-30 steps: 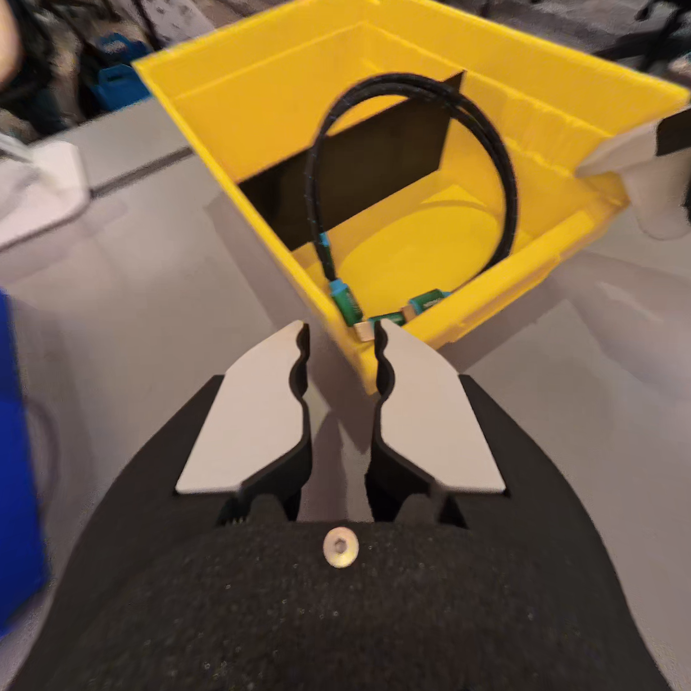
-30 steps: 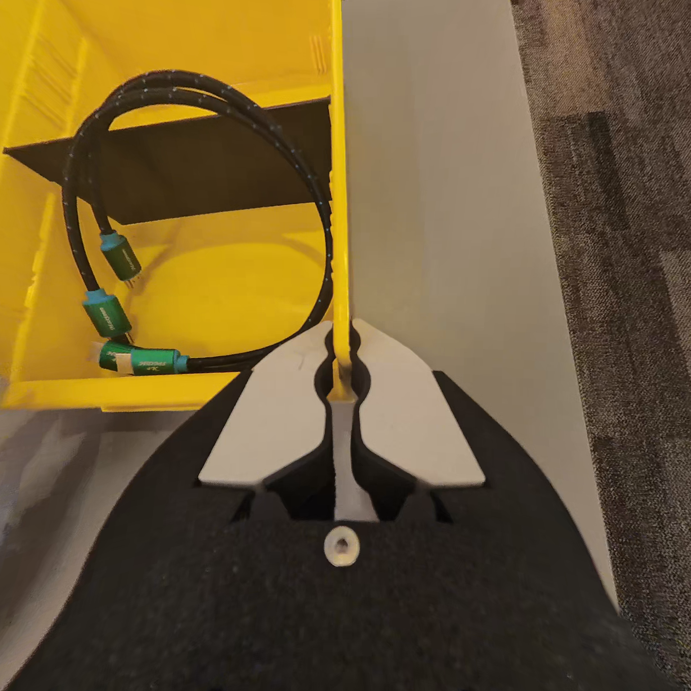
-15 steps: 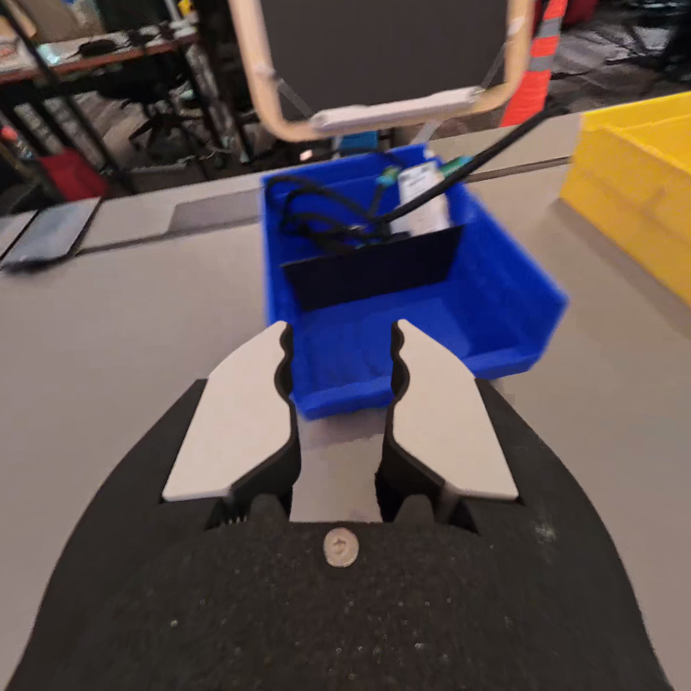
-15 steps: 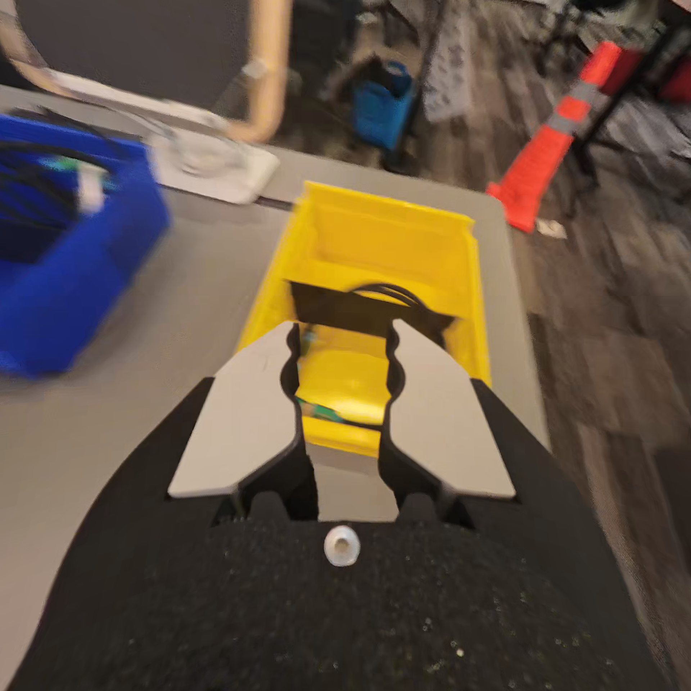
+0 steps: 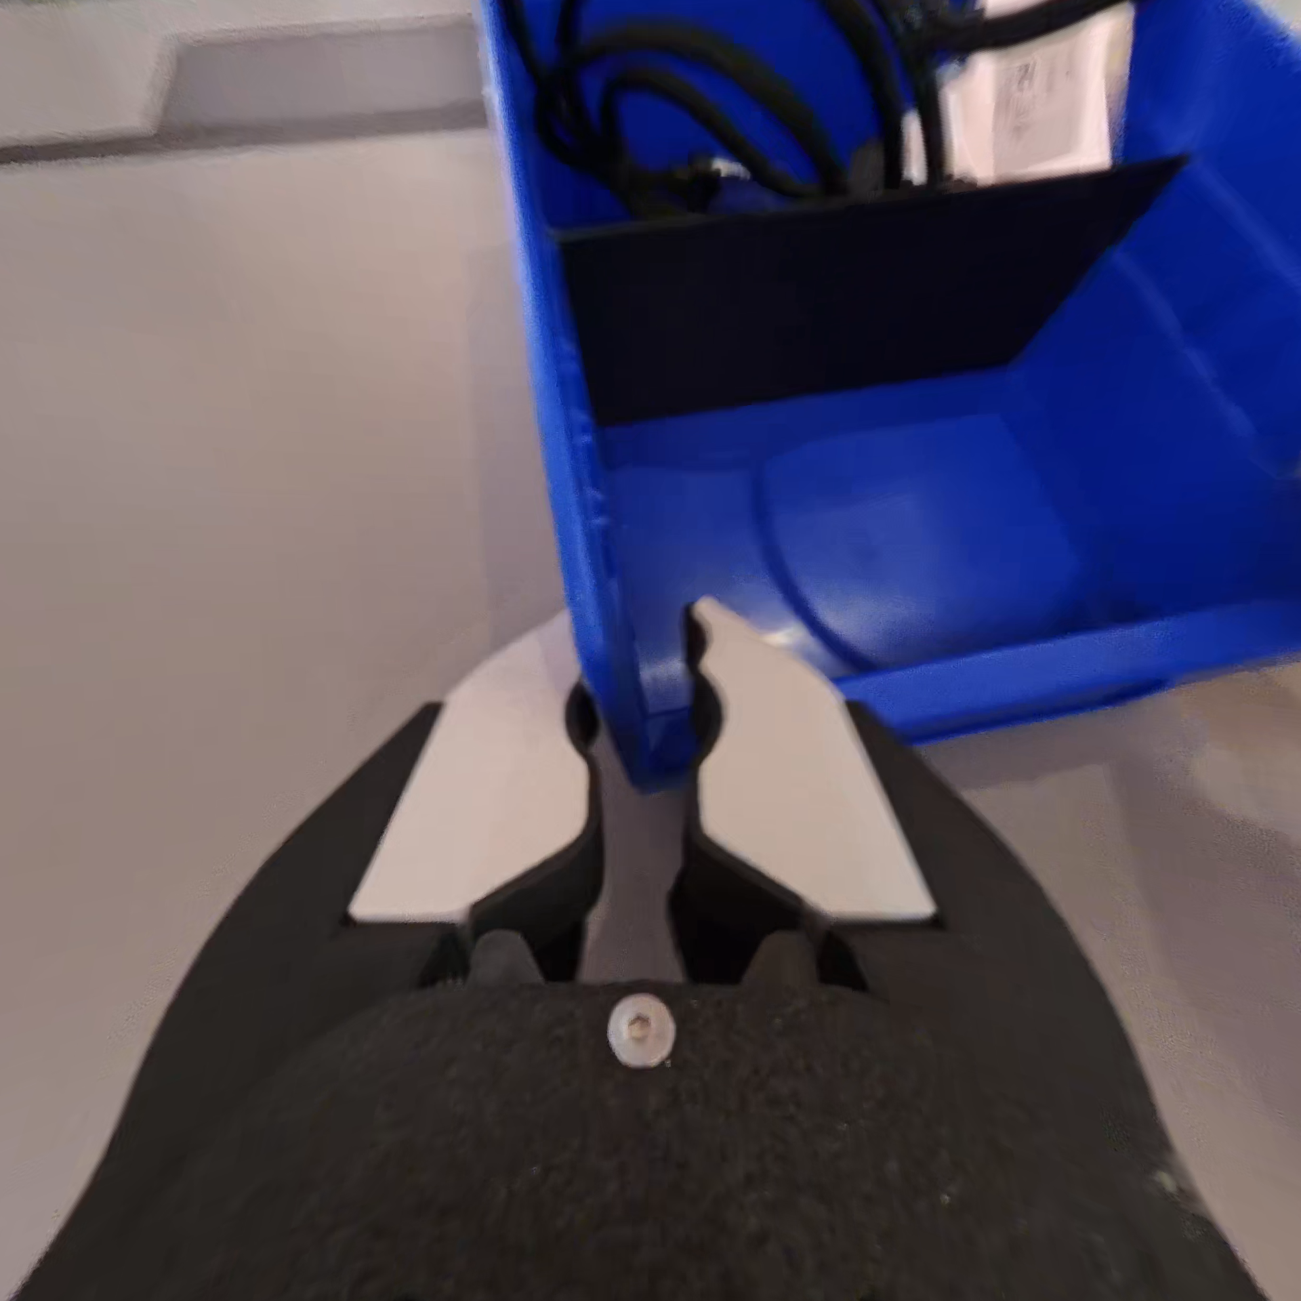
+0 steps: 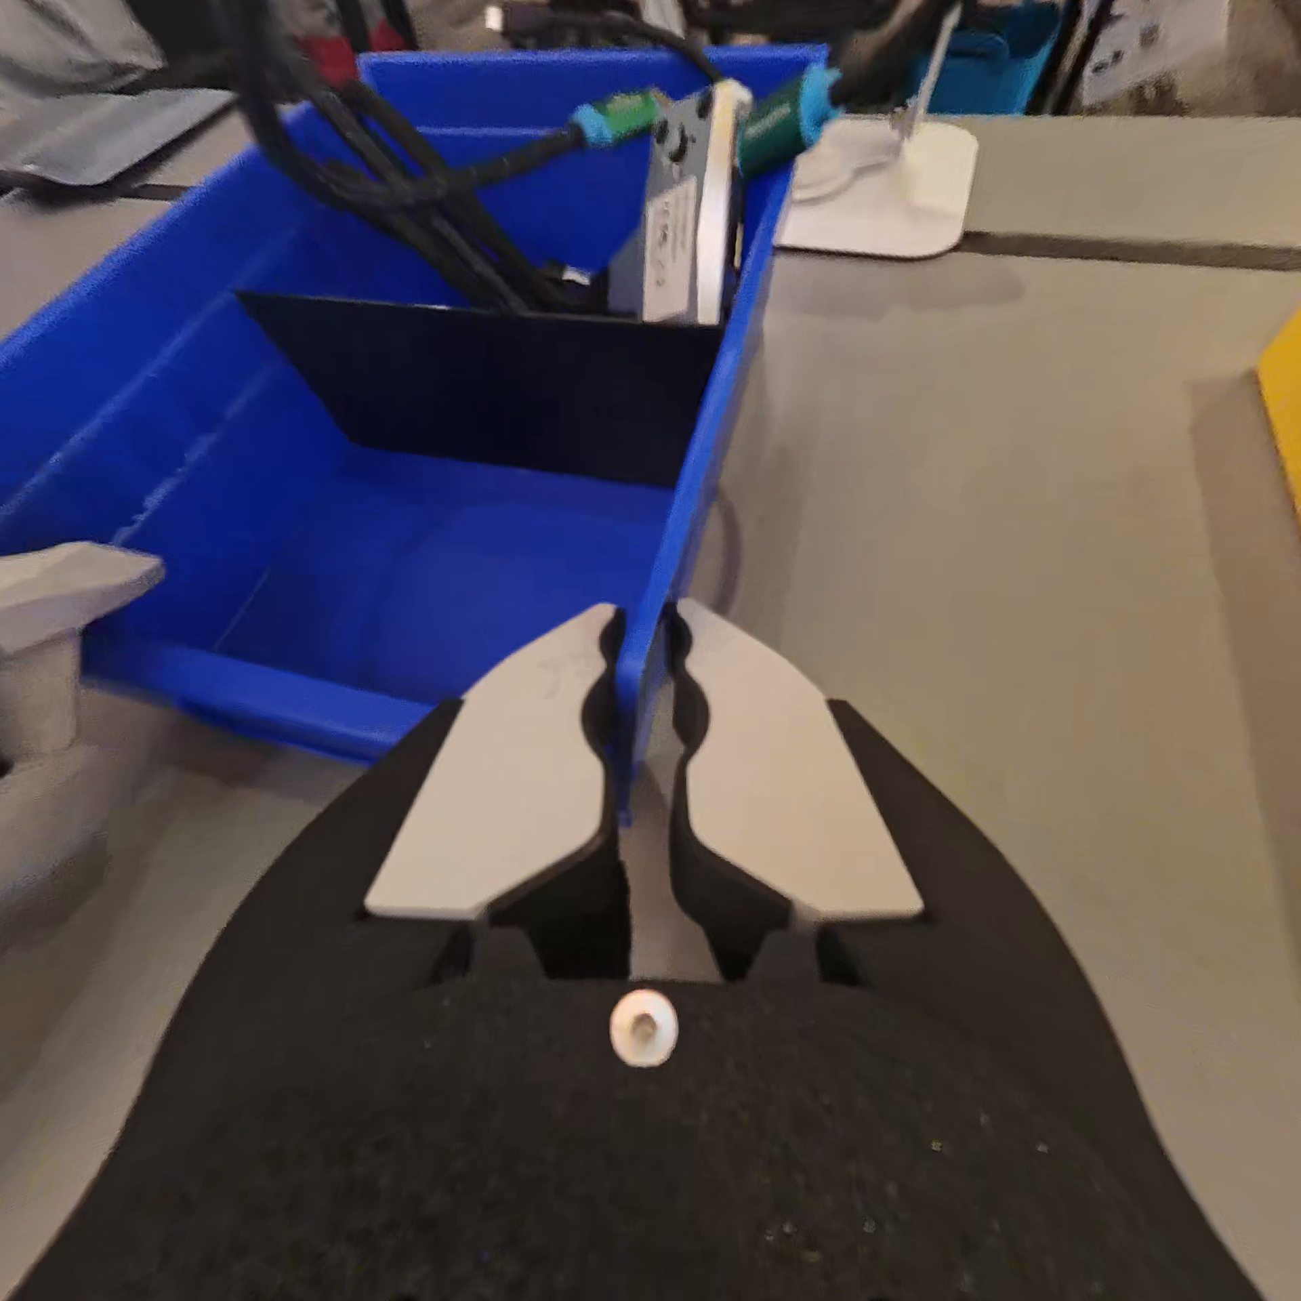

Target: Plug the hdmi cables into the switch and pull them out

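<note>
Both grippers have left the yellow bin, which they faced one second ago, and now they stand at the blue bin point(image 6: 211, 450) instead. Half a second ago this bin was well ahead of the left gripper point(image 5: 637, 676); now its near left corner sits between the fingers. One finger is outside the wall and the other is inside, with a visible gap on the inner side, so this gripper is half open and I judge it grips nothing yet.

The right gripper point(image 6: 642, 637) straddles the right side wall of the same bin near its front corner. Its jaws are narrow, very close to the wall on both sides, but whether they really press it I cannot tell. The picture is a little blurred there.

I think the two grippers take the bin at both front corners in order to pull or turn it, because the task's things lie in the far compartment, behind the black divider point(image 6: 493, 380). The switch point(image 6: 686, 204), a grey flat box, leans there against the right wall. Two HDMI cables point(image 6: 422, 183) with green plugs are in it, one on each side, so the pulling out is still to do. Only an edge of the yellow bin point(image 6: 1285, 415) shows at the right, on the grey table point(image 6: 985, 563).
</note>
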